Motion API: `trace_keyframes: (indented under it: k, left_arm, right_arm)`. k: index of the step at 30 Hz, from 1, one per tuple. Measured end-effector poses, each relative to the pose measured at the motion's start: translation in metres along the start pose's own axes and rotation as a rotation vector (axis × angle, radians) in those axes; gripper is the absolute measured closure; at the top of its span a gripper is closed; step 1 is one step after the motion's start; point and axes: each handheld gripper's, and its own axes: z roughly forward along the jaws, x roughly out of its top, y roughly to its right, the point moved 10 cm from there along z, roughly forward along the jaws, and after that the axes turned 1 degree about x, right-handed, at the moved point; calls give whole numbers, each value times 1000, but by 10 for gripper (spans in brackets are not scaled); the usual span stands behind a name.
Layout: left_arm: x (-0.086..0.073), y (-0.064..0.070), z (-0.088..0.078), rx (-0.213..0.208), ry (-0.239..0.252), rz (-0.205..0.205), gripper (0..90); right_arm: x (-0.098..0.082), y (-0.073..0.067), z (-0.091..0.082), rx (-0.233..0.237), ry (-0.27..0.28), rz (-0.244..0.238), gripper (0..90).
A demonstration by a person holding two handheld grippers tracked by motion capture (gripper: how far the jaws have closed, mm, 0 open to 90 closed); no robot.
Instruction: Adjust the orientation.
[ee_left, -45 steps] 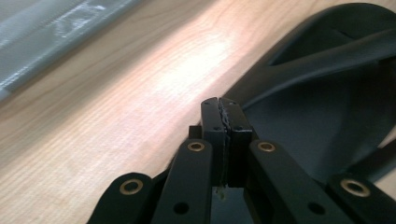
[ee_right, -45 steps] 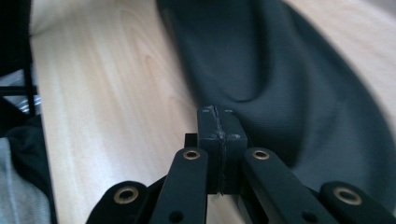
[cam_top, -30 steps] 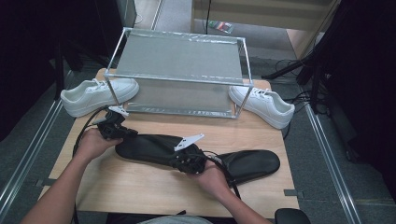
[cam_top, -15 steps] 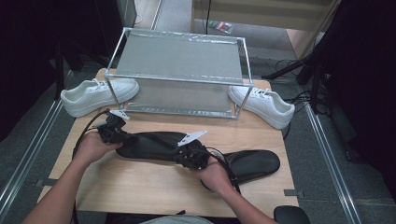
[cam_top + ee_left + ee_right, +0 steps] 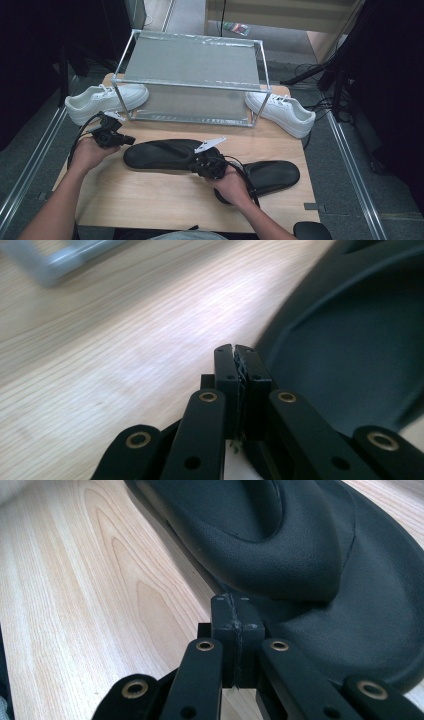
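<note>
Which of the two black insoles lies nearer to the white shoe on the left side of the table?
The left black insole, lying in front of the clear box. The other insole lies farther right, nearer the table's right front corner, partly under the right hand.

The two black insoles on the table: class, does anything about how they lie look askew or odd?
Yes. The two black insoles overlap instead of lying as a neat pair: the right claw view shows one's end lying over the other. The two white sneakers sit apart, either side of the wire rack.
</note>
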Motion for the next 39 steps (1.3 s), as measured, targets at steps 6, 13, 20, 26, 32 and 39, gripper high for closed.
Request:
trace_keyframes:
  k: [6, 13, 20, 26, 32, 39]
  left_arm:
    - [-5, -2, 8, -5, -40, 11, 895]
    - [-11, 5, 5, -23, -42, 26, 894]
    - [-22, 19, 1, -53, -62, 42, 895]
    - [-30, 38, -6, -81, -58, 68, 896]
    - [-35, 50, -9, -113, -72, 68, 899]
    - [-41, 67, -8, -222, -105, 73, 900]
  right_arm:
    - [-2, 2, -2, -7, 9, 16, 900]
    - [2, 6, -4, -9, 21, 13, 900]
    - [6, 22, -6, -33, 32, 26, 900]
    - [9, 33, -7, -34, 22, 53, 900]
    - [13, 39, -6, -40, 20, 66, 900]
    - [15, 48, -8, -60, 25, 85, 900]
